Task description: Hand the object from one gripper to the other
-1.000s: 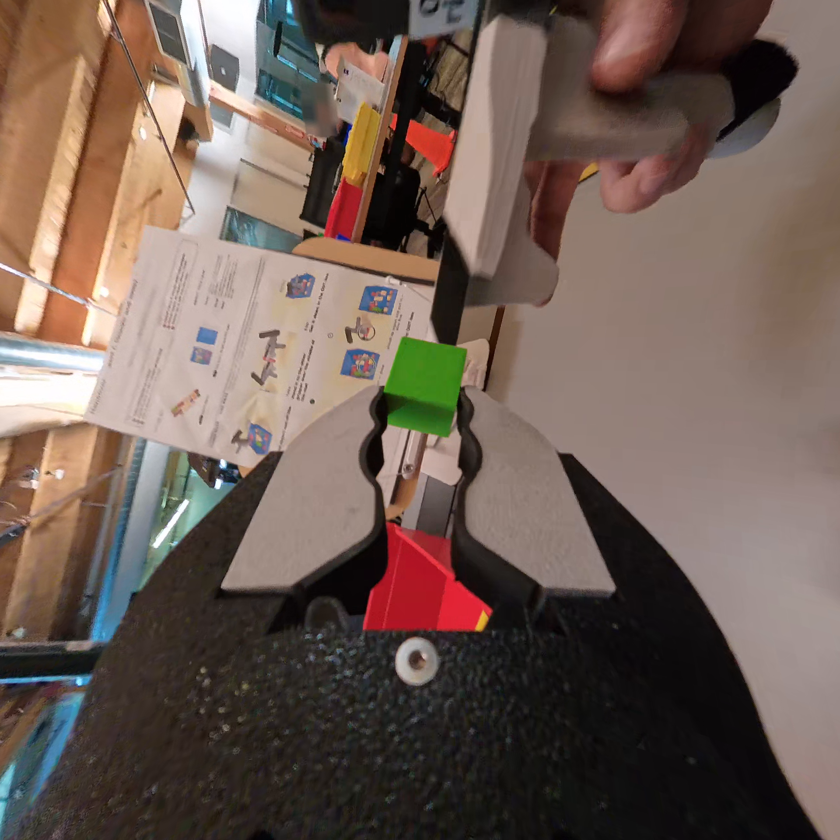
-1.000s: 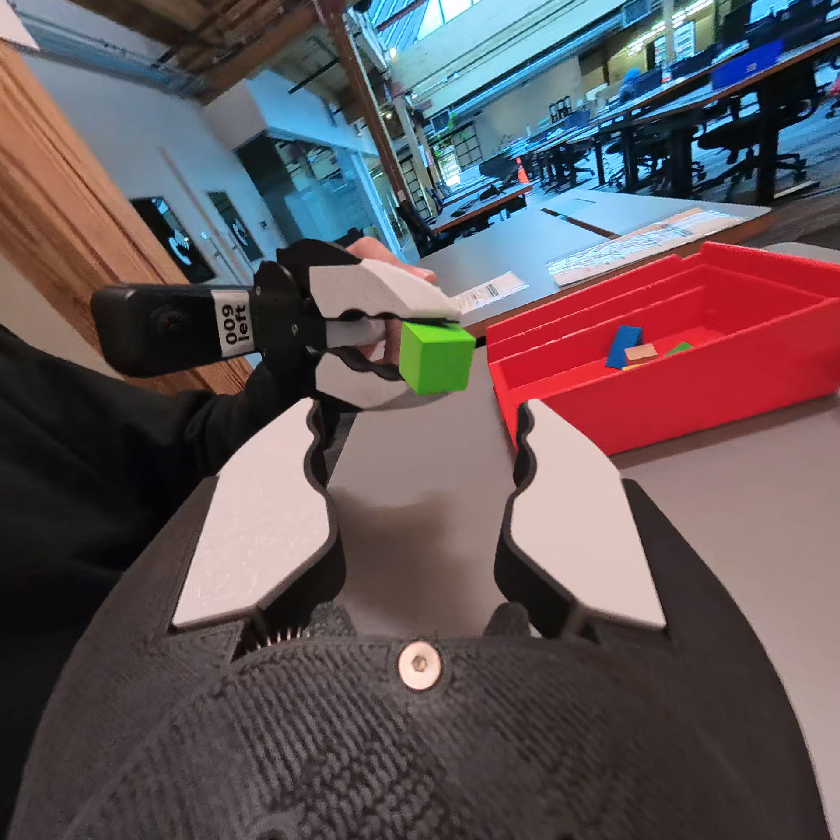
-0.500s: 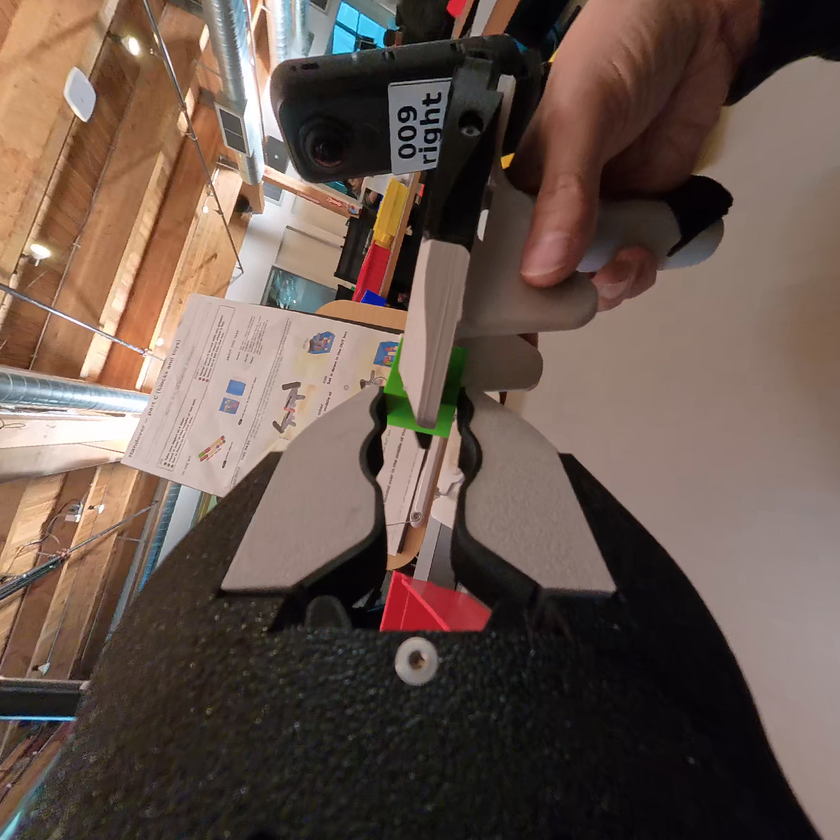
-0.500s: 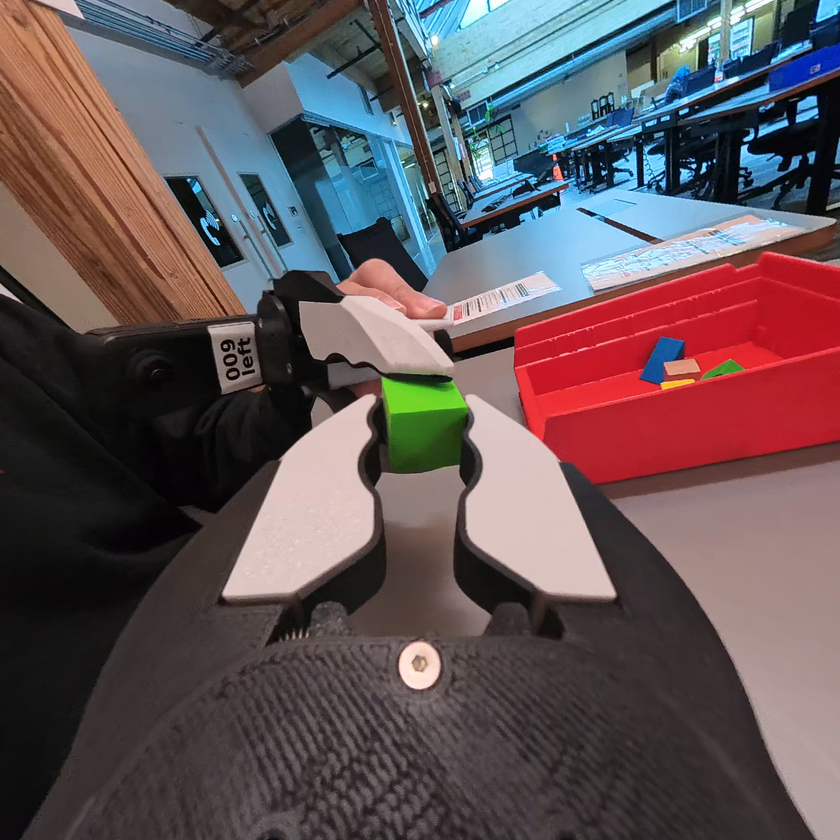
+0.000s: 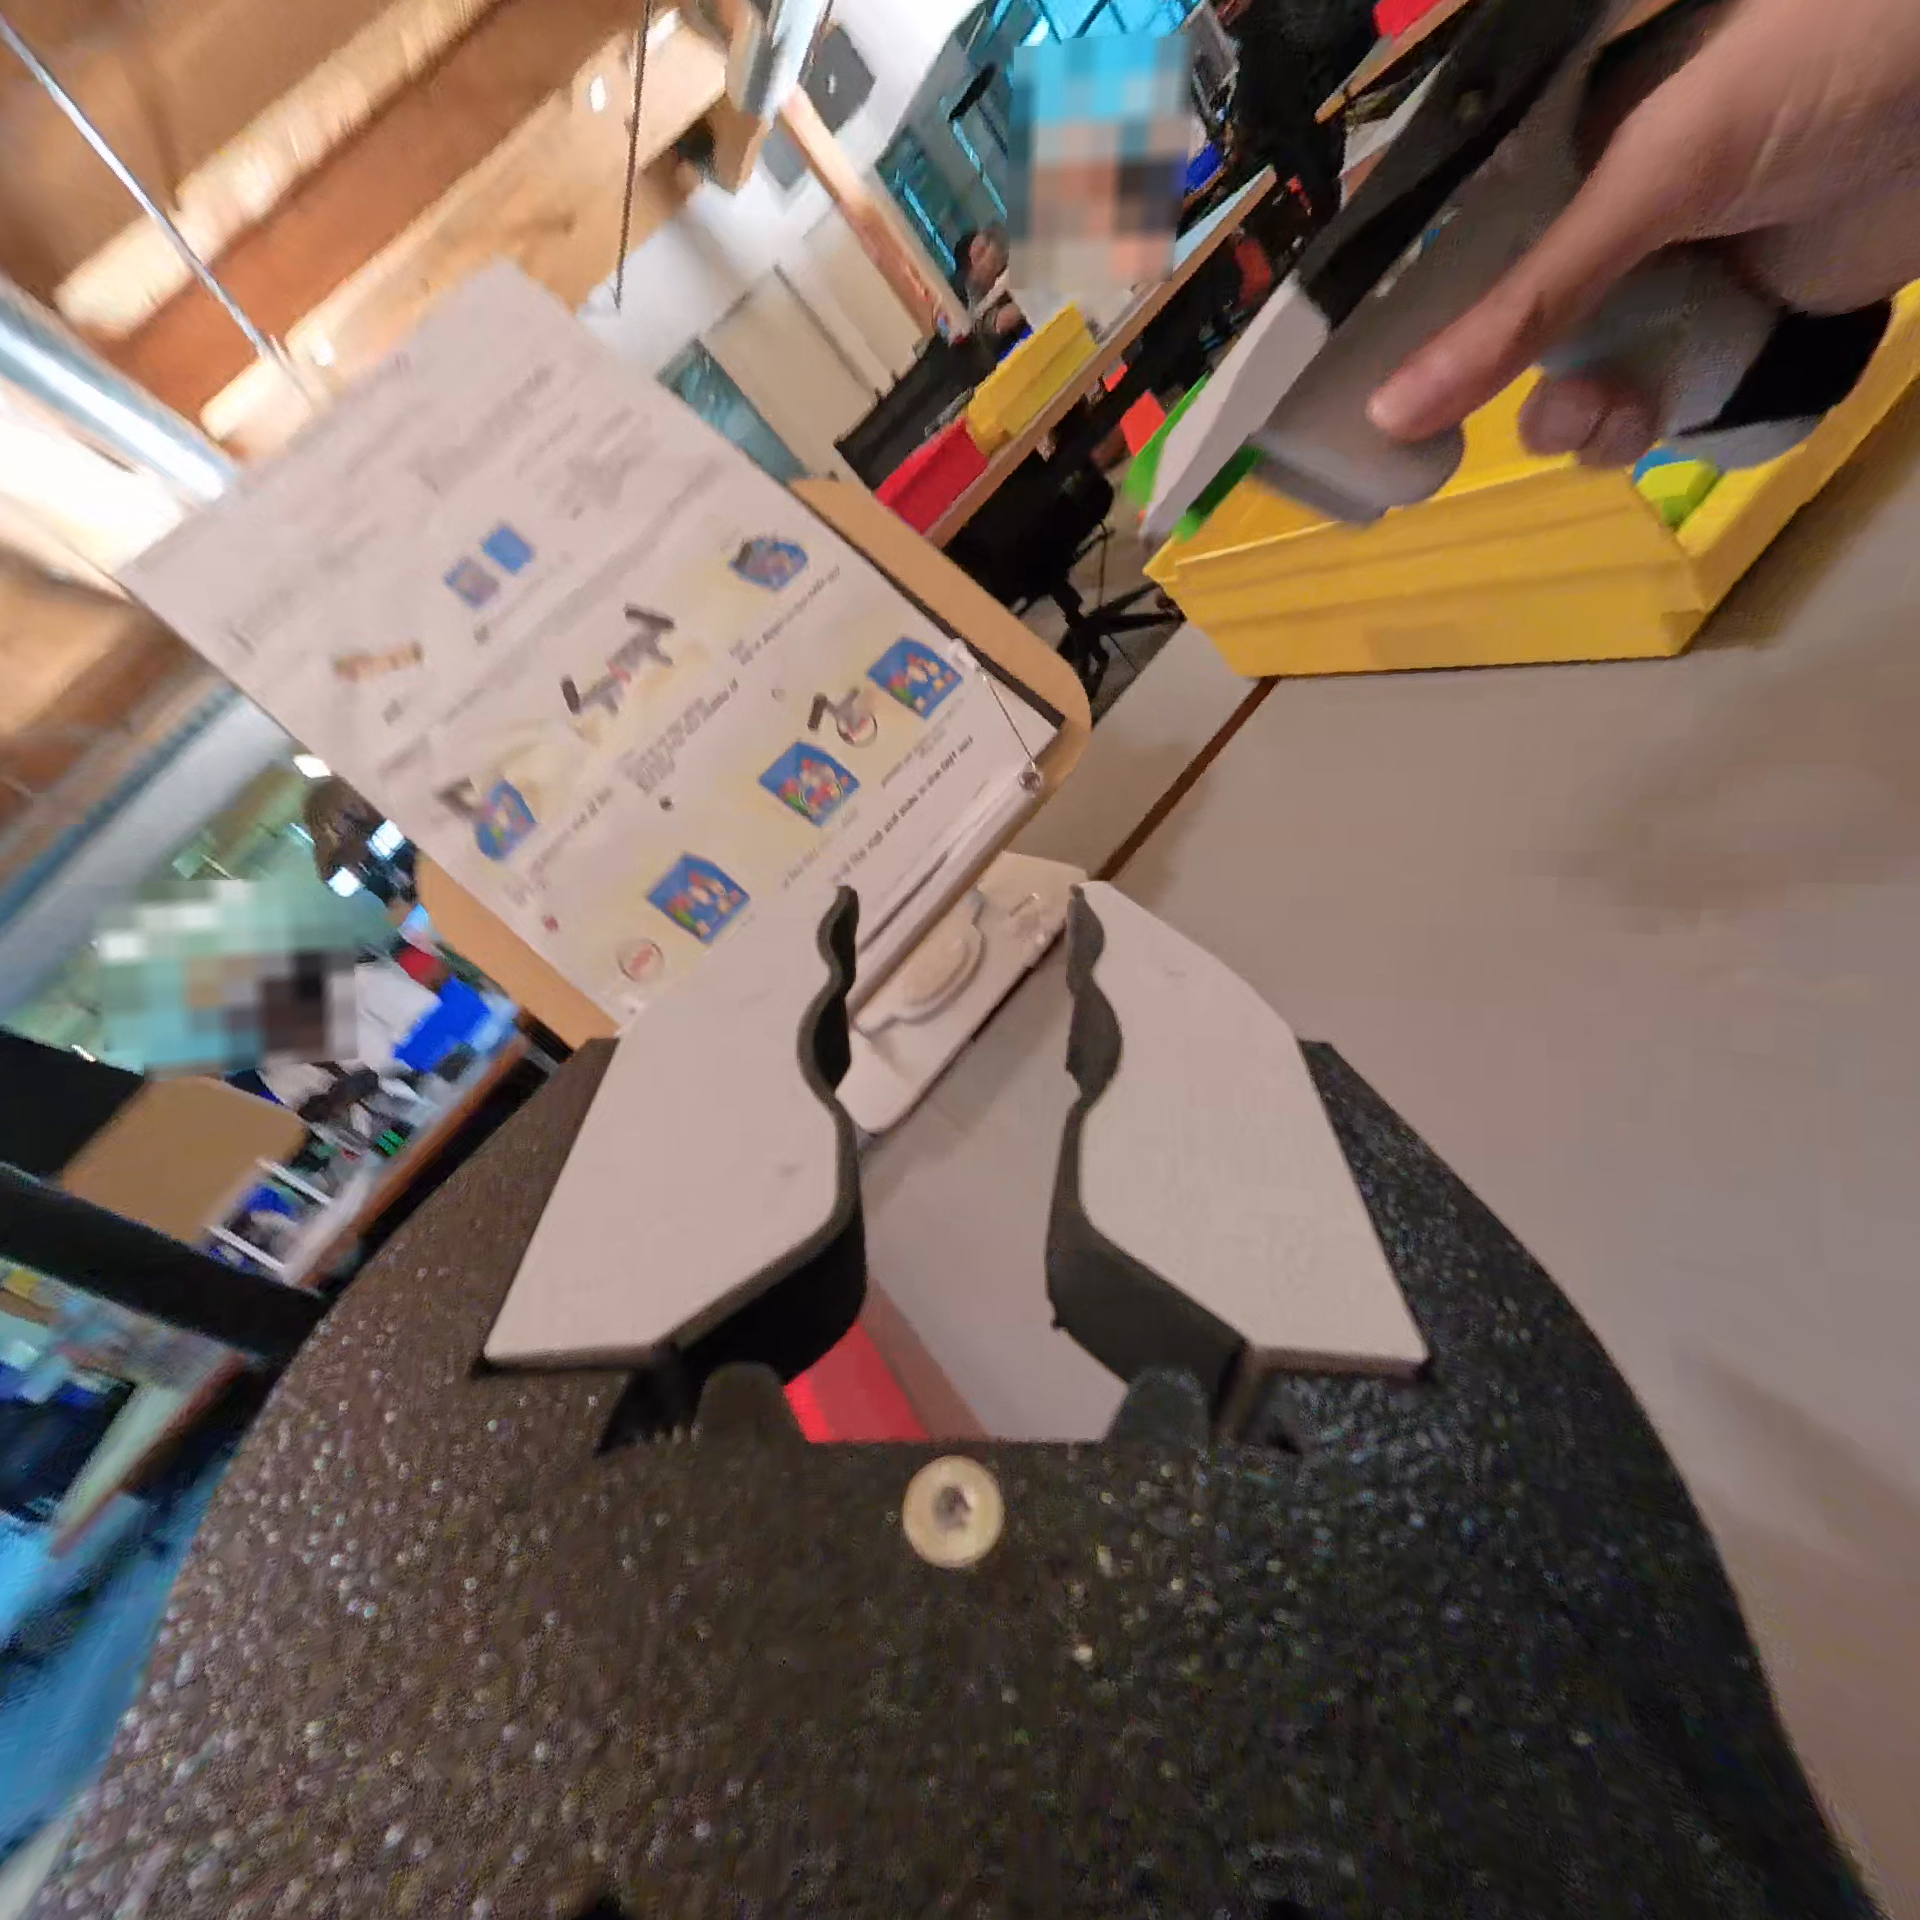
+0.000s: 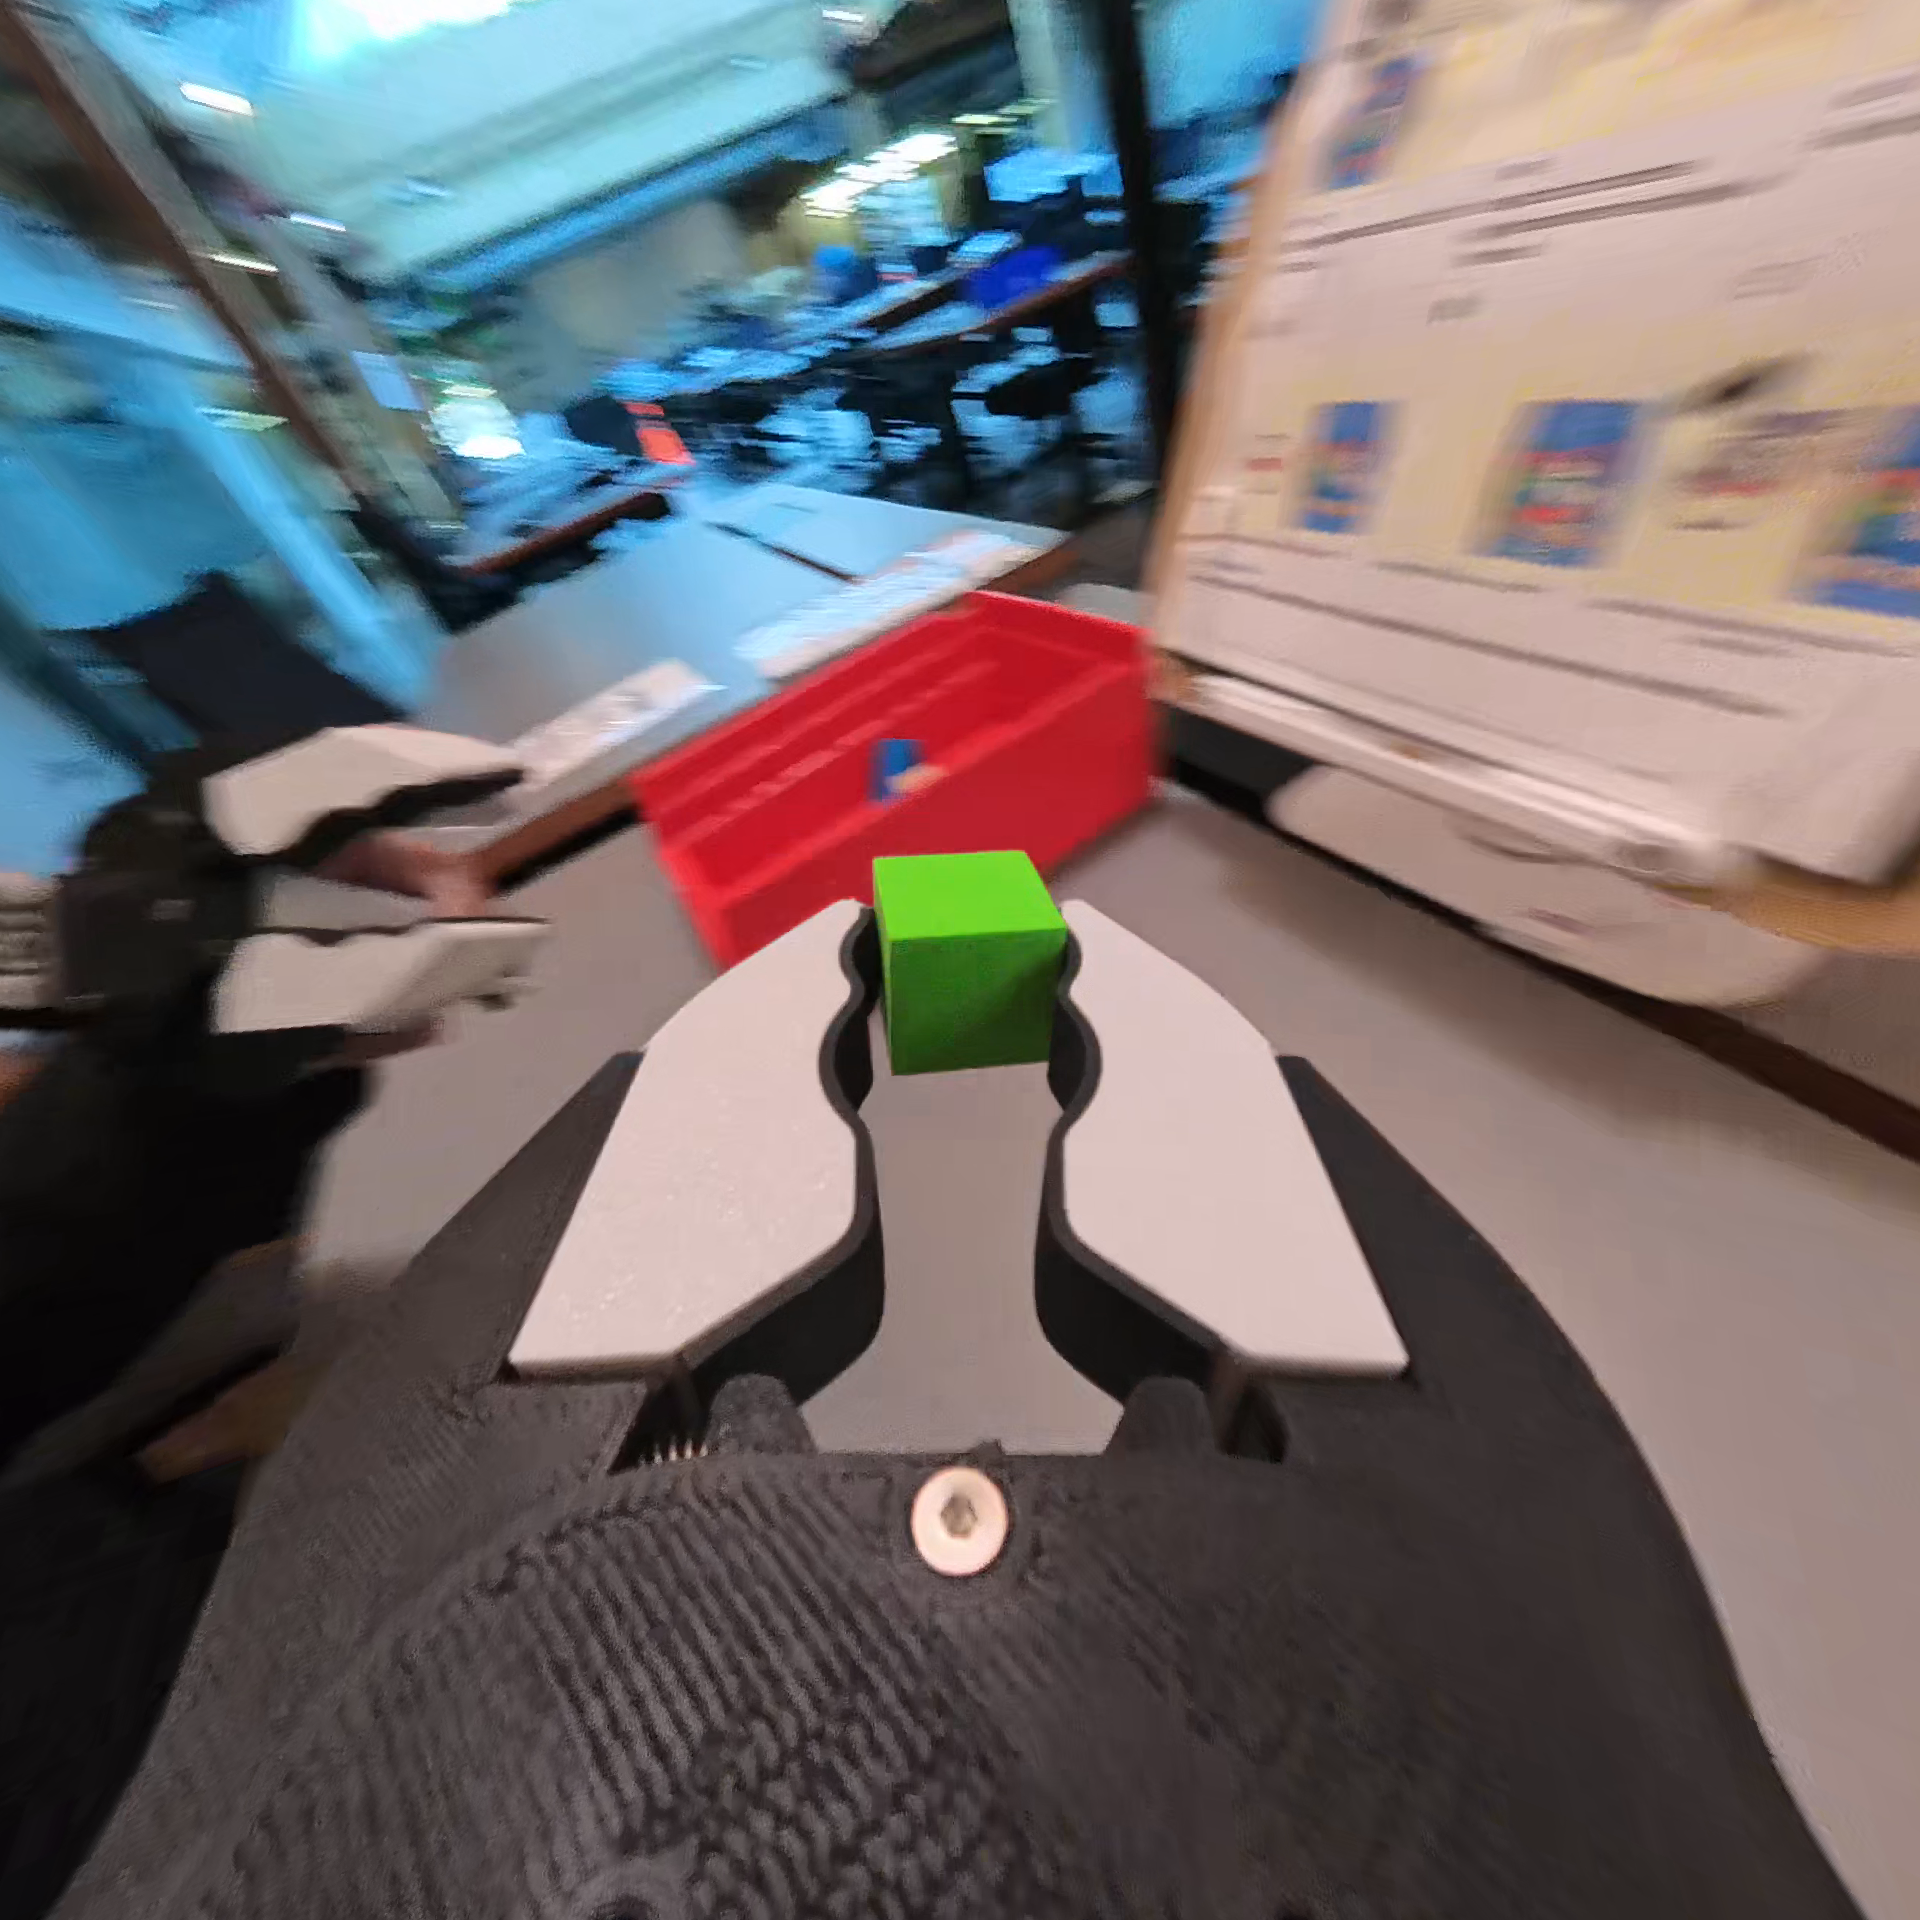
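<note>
Grey tabletop fills the near ground under both tools. Nearest, the right gripper has its fingers pressed on both sides of the green cube, which half a second ago was also pinched by the left gripper. That one has since let go and drawn back: its fingers now stand wide apart with only tabletop between them. The cube is a plain bright green block with sharp edges, held level above the tabletop. Behind it sits the red bin; a yellow bin and an instruction sheet lie farther off
</note>
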The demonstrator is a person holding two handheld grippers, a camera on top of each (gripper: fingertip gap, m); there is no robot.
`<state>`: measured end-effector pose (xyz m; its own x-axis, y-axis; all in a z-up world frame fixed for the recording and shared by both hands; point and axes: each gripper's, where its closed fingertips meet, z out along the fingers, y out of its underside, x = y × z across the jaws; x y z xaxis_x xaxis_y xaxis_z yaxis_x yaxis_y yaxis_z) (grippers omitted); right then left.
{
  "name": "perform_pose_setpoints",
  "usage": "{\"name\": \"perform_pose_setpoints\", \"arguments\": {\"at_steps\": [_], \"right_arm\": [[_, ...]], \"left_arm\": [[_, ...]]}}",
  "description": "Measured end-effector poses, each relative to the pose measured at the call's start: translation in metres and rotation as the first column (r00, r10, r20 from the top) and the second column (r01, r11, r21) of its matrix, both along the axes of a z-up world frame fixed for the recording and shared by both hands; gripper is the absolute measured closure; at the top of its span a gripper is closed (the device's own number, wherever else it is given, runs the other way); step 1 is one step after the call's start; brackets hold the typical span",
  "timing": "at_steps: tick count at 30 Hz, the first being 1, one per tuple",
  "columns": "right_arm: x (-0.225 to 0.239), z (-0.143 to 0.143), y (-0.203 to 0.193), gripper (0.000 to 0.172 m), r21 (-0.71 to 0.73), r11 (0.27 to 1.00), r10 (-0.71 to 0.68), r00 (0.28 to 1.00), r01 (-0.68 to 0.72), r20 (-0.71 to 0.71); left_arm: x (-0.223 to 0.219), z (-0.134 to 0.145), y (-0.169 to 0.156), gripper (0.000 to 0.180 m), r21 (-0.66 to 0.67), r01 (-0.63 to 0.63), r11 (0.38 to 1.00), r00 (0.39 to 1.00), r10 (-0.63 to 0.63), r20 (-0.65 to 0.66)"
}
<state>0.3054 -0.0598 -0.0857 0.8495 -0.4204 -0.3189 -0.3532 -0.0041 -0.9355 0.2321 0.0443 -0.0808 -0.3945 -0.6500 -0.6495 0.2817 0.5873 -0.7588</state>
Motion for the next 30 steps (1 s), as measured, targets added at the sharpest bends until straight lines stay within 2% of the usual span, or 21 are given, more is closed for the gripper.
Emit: {"name": "perform_pose_setpoints", "arguments": {"at_steps": [1,3,6,8,11,13,15,20,25,27,30], "right_arm": [[0.015,-0.005,-0.023,0.141,-0.049,0.993,-0.109,0.994,0.109,0.016],[0.041,-0.016,-0.080,0.141,-0.153,0.928,-0.334,0.941,0.340,0.061],[0.064,-0.035,-0.179,0.141,-0.303,0.718,-0.617,0.774,0.627,0.142],[0.072,-0.051,-0.230,0.141,-0.396,0.601,-0.705,0.694,0.694,0.145],[0.083,-0.088,-0.272,0.141,-0.548,0.529,-0.722,0.683,0.647,0.110],[0.086,-0.116,-0.287,0.141,-0.627,0.513,-0.718,0.694,0.586,0.061],[0.090,-0.128,-0.292,0.141,-0.625,0.508,-0.743,0.668,0.594,0.031],[0.096,-0.142,-0.292,0.141,-0.672,0.465,-0.727,0.681,0.577,0.082],[0.099,-0.141,-0.290,0.140,-0.647,0.481,-0.724,0.684,0.592,0.088],[0.101,-0.137,-0.293,0.119,-0.632,0.465,-0.733,0.670,0.620,0.117],[0.100,-0.131,-0.293,0.103,-0.615,0.468,-0.734,0.666,0.635,0.130]], "left_arm": [[0.001,-0.004,0.004,0.143,-0.037,-0.014,0.999,0.999,0.013,-0.042],[0.001,-0.010,0.011,0.144,-0.109,-0.045,0.993,0.993,0.033,-0.110],[-0.002,-0.024,0.020,0.146,-0.164,-0.081,0.983,0.974,0.043,-0.223],[-0.006,-0.034,0.027,0.147,-0.169,-0.102,0.980,0.959,0.051,-0.280],[-0.012,-0.048,0.036,0.147,-0.133,-0.118,0.984,0.945,0.070,-0.319],[-0.015,-0.058,0.043,0.147,-0.091,-0.134,0.987,0.935,0.096,-0.341],[-0.014,-0.066,0.049,0.148,-0.070,-0.163,0.984,0.924,0.128,-0.361],[-0.006,-0.071,0.056,0.150,-0.107,-0.218,0.970,0.904,0.159,-0.398],[0.001,-0.068,0.068,0.150,-0.149,-0.272,0.951,0.889,0.189,-0.416],[0.003,-0.067,0.079,0.150,-0.149,-0.306,0.940,0.882,0.221,-0.417],[0.008,-0.066,0.102,0.149,-0.154,-0.373,0.915,0.855,0.275,-0.440]]}}
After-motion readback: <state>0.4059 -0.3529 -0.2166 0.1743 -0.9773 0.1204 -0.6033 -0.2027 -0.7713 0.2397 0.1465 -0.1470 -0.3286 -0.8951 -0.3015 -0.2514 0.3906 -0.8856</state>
